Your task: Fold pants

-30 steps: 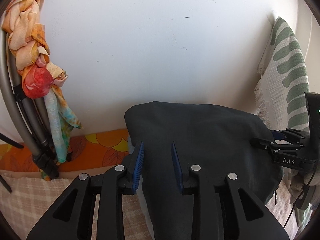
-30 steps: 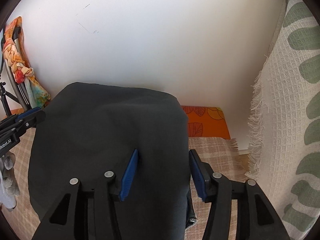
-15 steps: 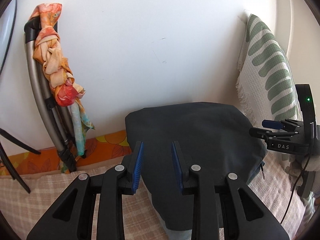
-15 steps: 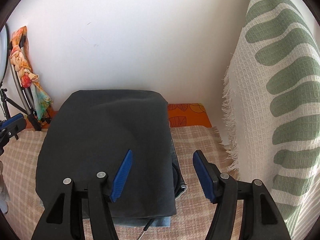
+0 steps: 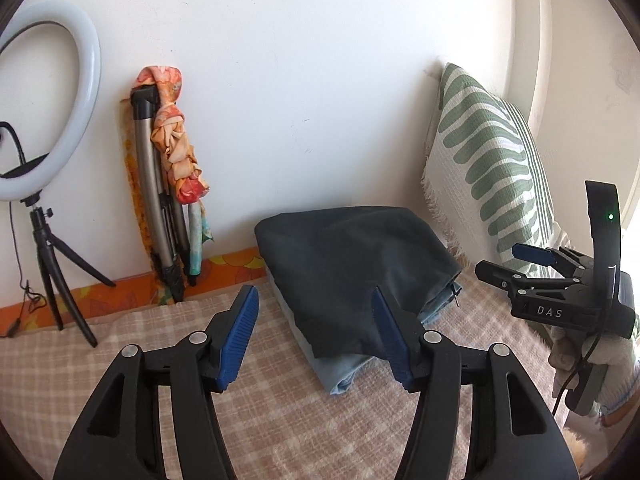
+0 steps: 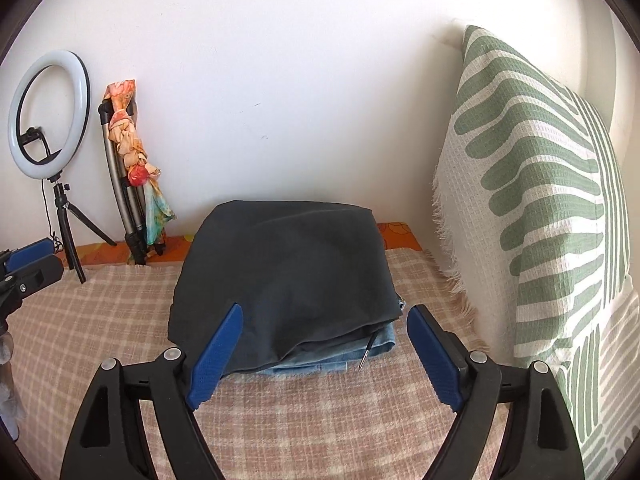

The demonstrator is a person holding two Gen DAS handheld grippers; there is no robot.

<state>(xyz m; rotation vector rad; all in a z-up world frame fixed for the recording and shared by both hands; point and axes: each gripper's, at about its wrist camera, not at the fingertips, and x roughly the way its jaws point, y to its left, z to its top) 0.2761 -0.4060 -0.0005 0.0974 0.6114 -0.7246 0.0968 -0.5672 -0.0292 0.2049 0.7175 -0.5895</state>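
Note:
Dark grey folded pants (image 5: 352, 272) lie on top of folded light blue jeans (image 5: 340, 372) on the checked bed cover, near the wall. They also show in the right wrist view (image 6: 288, 280), with the jeans (image 6: 340, 356) peeking out below. My left gripper (image 5: 316, 340) is open and empty, just in front of the pile. My right gripper (image 6: 324, 356) is open and empty, back from the pile's near edge; it also shows in the left wrist view (image 5: 516, 264).
A green-striped white pillow (image 6: 540, 208) leans at the right. A ring light on a small tripod (image 5: 44, 160) and a folded tripod wrapped in an orange scarf (image 5: 168, 176) stand against the white wall at the left. The checked cover (image 6: 300, 420) spreads in front.
Both grippers let go of the dark pants, opened wide and pulled back from the pile. The pants now lie flat on the jeans.

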